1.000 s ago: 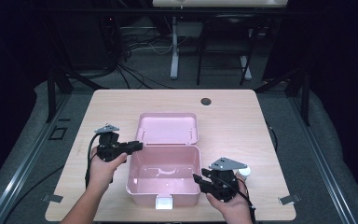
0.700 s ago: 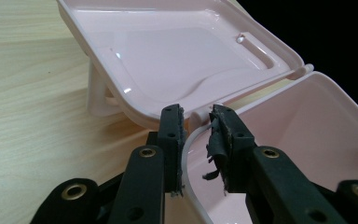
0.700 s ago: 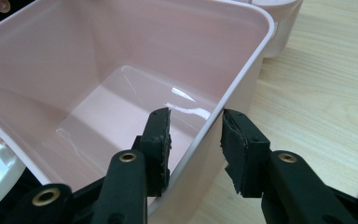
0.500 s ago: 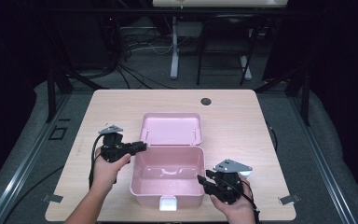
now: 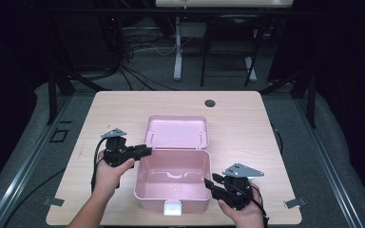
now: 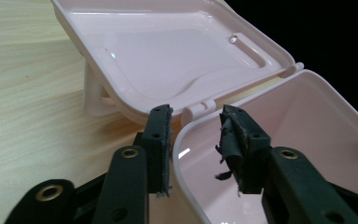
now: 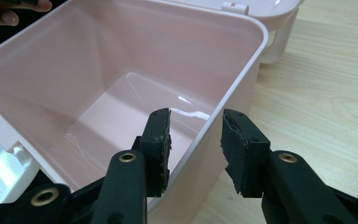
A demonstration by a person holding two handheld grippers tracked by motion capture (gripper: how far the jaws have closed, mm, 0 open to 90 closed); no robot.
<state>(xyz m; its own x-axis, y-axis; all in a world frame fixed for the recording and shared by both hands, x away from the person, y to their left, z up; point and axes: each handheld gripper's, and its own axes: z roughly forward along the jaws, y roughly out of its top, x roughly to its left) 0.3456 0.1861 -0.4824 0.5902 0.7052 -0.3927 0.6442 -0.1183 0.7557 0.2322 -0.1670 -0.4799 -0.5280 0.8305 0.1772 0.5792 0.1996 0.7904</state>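
Light wooden counter [image 5: 247, 118] with rounded corners, seen from above, dark floor and cables beyond. Small dark round spot [image 5: 210, 103] near the far edge of the counter.

Pink plastic box [image 5: 173, 178] at the middle of the counter, near the front edge, open and with nothing inside. Hinged lid [image 5: 177, 131] folded back behind the box, inner face up, resting tilted on the counter. White latch [image 5: 172, 207] at the middle of the front wall of the box.

2 forearms coming in from the bottom edge, each hand around 1 black tool.

Left hand-held gripper [image 5: 145, 151] at the far left corner of the box, close to the hinge. Jaws just widened, now partly apart and straddling the left wall: 1 pad [image 6: 161, 140] outside and right against the wall, the other inside with a clear gap to it. No squeeze on the wall, nothing gripped.

Right hand-held gripper [image 5: 208, 183] at the near right side of the box, pointing left. Jaws partly apart, 1 pad [image 7: 160, 144] inside the box and 1 outside, right wall between them. Visible gaps on both sides of the wall in the right gripper view, so no grip there either.

Grey three-cornered plate on top of each tool, black cable trailing back from each toward the wrist.
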